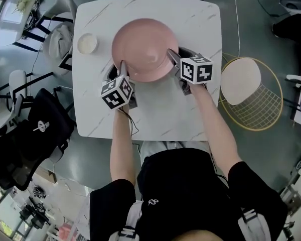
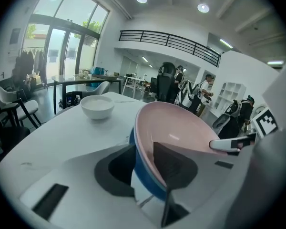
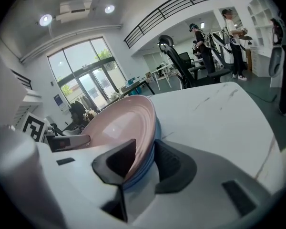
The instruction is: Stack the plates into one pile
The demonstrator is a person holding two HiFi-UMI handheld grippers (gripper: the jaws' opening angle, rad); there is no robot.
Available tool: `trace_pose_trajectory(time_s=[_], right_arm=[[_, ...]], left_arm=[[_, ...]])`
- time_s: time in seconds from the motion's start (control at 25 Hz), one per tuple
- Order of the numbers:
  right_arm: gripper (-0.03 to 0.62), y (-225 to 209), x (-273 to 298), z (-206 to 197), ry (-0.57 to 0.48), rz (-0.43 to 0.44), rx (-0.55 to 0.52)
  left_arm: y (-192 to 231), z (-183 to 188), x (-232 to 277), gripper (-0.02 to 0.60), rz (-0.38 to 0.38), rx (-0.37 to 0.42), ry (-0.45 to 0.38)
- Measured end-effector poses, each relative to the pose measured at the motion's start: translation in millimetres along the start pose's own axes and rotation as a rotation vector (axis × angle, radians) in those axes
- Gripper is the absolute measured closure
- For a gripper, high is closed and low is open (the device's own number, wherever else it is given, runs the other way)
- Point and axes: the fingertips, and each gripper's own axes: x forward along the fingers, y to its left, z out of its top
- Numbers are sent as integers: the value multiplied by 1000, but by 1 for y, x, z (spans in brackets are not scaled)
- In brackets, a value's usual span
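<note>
Toward the upper left of the white marble table (image 1: 155,114), a small white bowl (image 1: 87,43) sits alone, well apart from the plates. Next over, the left gripper (image 1: 124,70) straddles the lower left rim of the pink plate (image 1: 143,46), one jaw inside the dish and one outside, loosened rather than clamped. The pink plate lies nested on a blue plate (image 2: 145,178) at the upper middle of the tabletop. At the lower right rim the right gripper (image 1: 174,58) does likewise, jaws spread either side of both plates' edges without squeezing. Off the table's right edge stands a wire chair (image 1: 251,92) with a pale round seat.
</note>
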Motion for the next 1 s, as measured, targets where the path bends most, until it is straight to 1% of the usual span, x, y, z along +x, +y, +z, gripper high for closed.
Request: trace_pose_trajectory(time_s=[0.12, 0.2, 0.32, 0.48, 0.64, 0.72, 0.76, 0.84, 1.0], right_arm=[[448, 1, 1, 0, 25, -56, -103], [441, -2, -3, 5, 5, -93, -145], [456, -3, -21, 21, -73, -124, -137], [494, 11, -46, 27, -139, -136, -114], [530, 45, -75, 25, -218, -121, -102], [574, 66, -86, 29, -274, -95, -111], [582, 76, -93, 32, -304, -84, -116], [585, 95, -106, 39, -356, -66, -118], [585, 131, -133, 64, -450, -33, -116]], left_arm=[[3, 0, 1, 451, 2, -1, -7], [6, 1, 0, 440, 6, 0, -16], [12, 15, -11, 457, -6, -1, -58], [12, 33, -45, 494, -44, -22, -140], [-7, 49, -92, 549, -106, -18, -247], [-15, 58, -111, 561, -144, 0, -299], [-19, 63, -119, 565, -160, 12, -320], [-25, 73, -136, 565, -184, 28, -355], [-29, 103, -170, 565, -214, 30, -425]])
